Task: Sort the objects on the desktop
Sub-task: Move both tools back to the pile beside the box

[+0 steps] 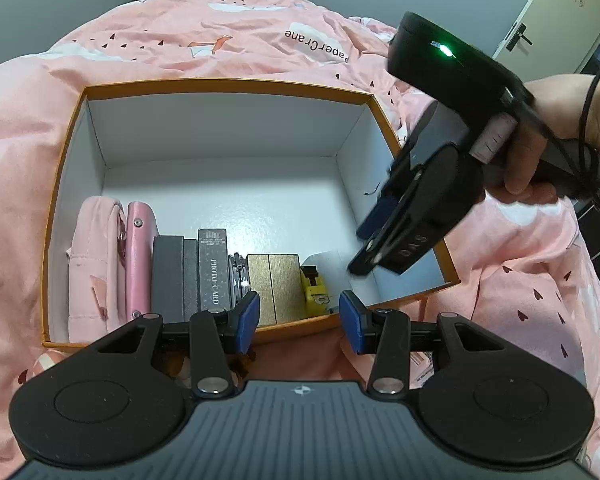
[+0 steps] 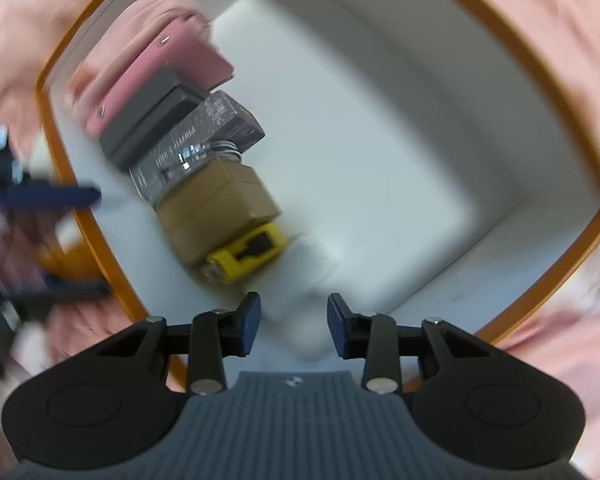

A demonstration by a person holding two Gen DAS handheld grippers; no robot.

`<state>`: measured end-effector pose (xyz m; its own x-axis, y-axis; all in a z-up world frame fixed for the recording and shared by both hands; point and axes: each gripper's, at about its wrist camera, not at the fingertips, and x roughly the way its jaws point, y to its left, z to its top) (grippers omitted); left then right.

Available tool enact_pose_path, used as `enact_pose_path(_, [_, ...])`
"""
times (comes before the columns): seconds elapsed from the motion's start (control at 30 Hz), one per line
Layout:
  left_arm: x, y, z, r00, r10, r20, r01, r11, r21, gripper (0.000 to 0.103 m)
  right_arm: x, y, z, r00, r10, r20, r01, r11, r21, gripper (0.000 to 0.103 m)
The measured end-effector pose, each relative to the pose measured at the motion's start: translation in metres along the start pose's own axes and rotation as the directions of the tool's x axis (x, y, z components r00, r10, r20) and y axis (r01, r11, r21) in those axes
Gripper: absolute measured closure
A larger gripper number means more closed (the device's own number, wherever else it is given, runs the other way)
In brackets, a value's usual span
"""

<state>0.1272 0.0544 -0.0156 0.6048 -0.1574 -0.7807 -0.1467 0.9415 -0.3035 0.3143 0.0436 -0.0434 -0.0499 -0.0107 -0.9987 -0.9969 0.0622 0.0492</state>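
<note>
Box: the orange-edged box [image 1: 228, 85] lies on the pink bedding [image 1: 220, 20]; its far half is bare.
Row: pink pouch [image 1: 94, 256], pink case [image 1: 139, 260], dark boxes [image 1: 176, 276], gold boxes [image 1: 274, 288] and yellow piece [image 1: 314, 290] stand side by side along the near wall.
White item: a white object [image 2: 308, 280] lies next to the yellow piece, under your right gripper; blur hides what it is.
Left gripper [image 1: 298, 322]: jaws apart, nothing between them, at the near rim.
Right gripper [image 2: 294, 322]: jaws parted, pointing down into the box, pads not pressing anything.
Advice: I think you should push the white item upright against the yellow piece, then lift straight out, without touching the row.
</note>
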Motion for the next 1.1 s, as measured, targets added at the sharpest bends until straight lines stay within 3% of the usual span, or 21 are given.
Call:
enact_pose_path(0.1, [0.000, 0.001, 0.000, 1.000, 0.004, 0.000, -0.004, 1.000, -0.002, 0.052, 0.001, 0.011, -0.002, 0.992, -0.129, 0.015, 0.129, 0.969, -0.212, 0.066])
enact_pose_path(0.2, [0.000, 0.002, 0.000, 1.000, 0.001, -0.003, -0.001, 1.000, -0.011, 0.052, 0.011, 0.026, -0.009, 0.981, -0.190, 0.043, 0.189, 0.876, -0.443, 0.064])
enact_pose_path(0.33, [0.000, 0.005, 0.000, 1.000, 0.009, -0.002, -0.009, 1.000, -0.023, 0.052, 0.023, 0.036, -0.014, 0.976, -0.206, 0.068, 0.202, 0.751, -0.629, 0.064])
enact_pose_path(0.47, [-0.001, 0.008, 0.000, 1.000, 0.012, 0.002, -0.012, 0.999, -0.036, 0.052, 0.033, 0.036, -0.013, 0.980, -0.197, 0.041, 0.167, 0.686, -0.708, 0.066])
enact_pose_path(0.6, [0.000, 0.011, 0.000, 1.000, 0.011, 0.001, -0.011, 0.999, -0.043, 0.052, 0.036, 0.027, -0.009, 0.987, -0.158, 0.015, 0.123, 0.699, -0.705, 0.076])
enact_pose_path(0.83, [0.001, 0.013, 0.000, 1.000, 0.009, 0.000, -0.009, 0.999, -0.046, 0.052, 0.027, 0.007, -0.006, 0.996, -0.090, 0.022, 0.082, 0.752, -0.654, 0.076])
enact_pose_path(1.0, [-0.002, 0.011, -0.001, 1.000, 0.011, 0.005, -0.010, 1.000, -0.022, 0.052, 0.027, 0.000, -0.006, 0.993, -0.113, 0.029, 0.106, 0.776, -0.622, 0.076])
enact_pose_path(1.1, [-0.010, 0.009, -0.001, 1.000, 0.003, 0.015, -0.003, 1.000, 0.001, 0.052, 0.010, -0.009, -0.007, 0.992, -0.117, 0.053, 0.127, 0.829, -0.545, 0.075])
